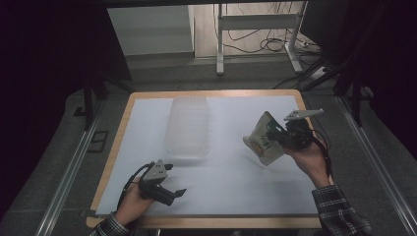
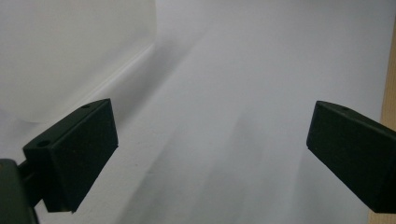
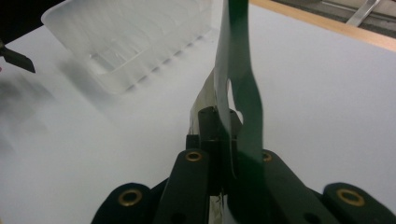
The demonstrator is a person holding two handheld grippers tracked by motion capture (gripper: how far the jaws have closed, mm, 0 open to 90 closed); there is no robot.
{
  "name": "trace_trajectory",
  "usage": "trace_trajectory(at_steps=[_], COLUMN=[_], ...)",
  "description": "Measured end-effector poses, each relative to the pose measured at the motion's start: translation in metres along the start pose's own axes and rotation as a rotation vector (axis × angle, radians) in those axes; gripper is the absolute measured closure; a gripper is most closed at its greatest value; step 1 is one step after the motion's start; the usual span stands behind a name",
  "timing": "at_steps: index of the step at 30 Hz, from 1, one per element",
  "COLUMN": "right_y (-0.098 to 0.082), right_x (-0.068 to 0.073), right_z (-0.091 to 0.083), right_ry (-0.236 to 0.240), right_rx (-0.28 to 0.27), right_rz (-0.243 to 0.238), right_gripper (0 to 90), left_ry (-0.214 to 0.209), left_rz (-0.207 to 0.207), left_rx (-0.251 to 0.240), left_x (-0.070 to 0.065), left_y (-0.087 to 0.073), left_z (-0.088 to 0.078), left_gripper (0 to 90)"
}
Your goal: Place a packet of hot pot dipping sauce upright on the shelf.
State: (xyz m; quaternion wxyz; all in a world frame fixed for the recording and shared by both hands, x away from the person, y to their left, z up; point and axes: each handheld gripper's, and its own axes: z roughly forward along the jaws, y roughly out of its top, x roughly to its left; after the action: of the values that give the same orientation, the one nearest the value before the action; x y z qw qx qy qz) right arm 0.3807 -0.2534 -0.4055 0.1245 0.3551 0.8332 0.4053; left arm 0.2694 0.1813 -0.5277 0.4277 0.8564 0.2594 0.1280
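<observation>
A cream and green snack bag [image 1: 261,138] hangs above the right half of the table, pinched at its top edge by my right gripper [image 1: 282,135]. In the right gripper view the bag's green top strip [image 3: 238,79] rises edge-on out of the shut jaws of my right gripper [image 3: 223,154]. My left gripper [image 1: 173,180] rests low near the table's front left, open and holding nothing. Its two black pads [image 2: 77,149] stand wide apart over the white sheet in the left gripper view. A clear plastic bin [image 1: 188,129] lies on the sheet between the two grippers, toward the back.
A white sheet [image 1: 231,187] covers the wooden table [image 1: 206,222]. The clear bin's wall [image 2: 56,51] is just left of the left gripper's jaws, and the bin [image 3: 135,37] lies ahead to the left in the right gripper view. Metal stand legs and cables lie beyond the table.
</observation>
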Motion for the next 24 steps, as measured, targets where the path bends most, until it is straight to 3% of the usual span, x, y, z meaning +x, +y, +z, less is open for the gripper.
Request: trace_trajectory(at_steps=[24], right_y=[0.043], right_x=[-0.001], right_z=[0.016], right_ry=[0.014], right_rx=[-0.021], right_rz=[-0.059], right_gripper=[89.4], left_ry=[0.002], left_rz=[0.001], left_rx=[-0.003], left_x=[0.0], left_y=[0.0], left_z=[-0.001], left_gripper=[2.0])
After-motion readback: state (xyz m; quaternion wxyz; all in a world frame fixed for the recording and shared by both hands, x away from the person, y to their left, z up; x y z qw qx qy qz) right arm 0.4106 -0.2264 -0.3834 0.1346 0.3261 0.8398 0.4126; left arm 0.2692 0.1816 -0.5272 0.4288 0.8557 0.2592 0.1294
